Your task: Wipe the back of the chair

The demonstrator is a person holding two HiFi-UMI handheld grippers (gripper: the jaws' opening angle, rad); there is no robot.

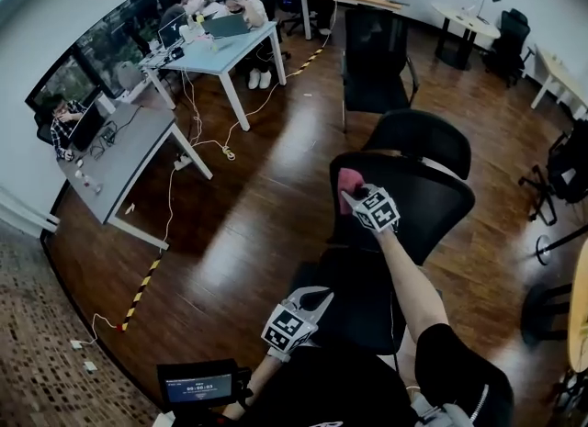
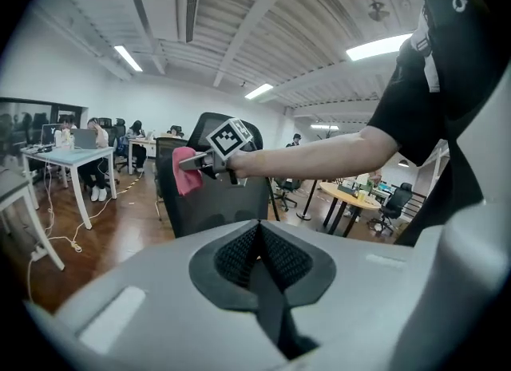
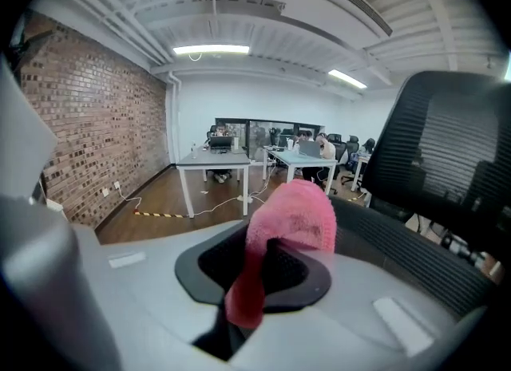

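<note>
The black mesh office chair [image 1: 423, 200] stands right in front of me, its back [image 2: 215, 202] upright. My right gripper [image 1: 353, 197] is shut on a pink cloth [image 1: 350, 180] and holds it at the upper left edge of the chair back. In the right gripper view the pink cloth [image 3: 291, 214] bulges out of the jaws of the right gripper [image 3: 267, 274], with the mesh rim [image 3: 399, 242] just to its right. My left gripper [image 1: 317, 298] hangs lower, over the seat, shut with nothing in it. Its jaws in the left gripper view [image 2: 259, 258] are pressed together.
A second black chair [image 1: 375, 58] stands farther off, and another chair [image 1: 421, 136] is just behind mine. Grey desks [image 1: 129, 154] with seated people line the left wall. Cables and striped floor tape [image 1: 142, 289] run over the wooden floor. A dark chair base [image 1: 556, 182] is at the right.
</note>
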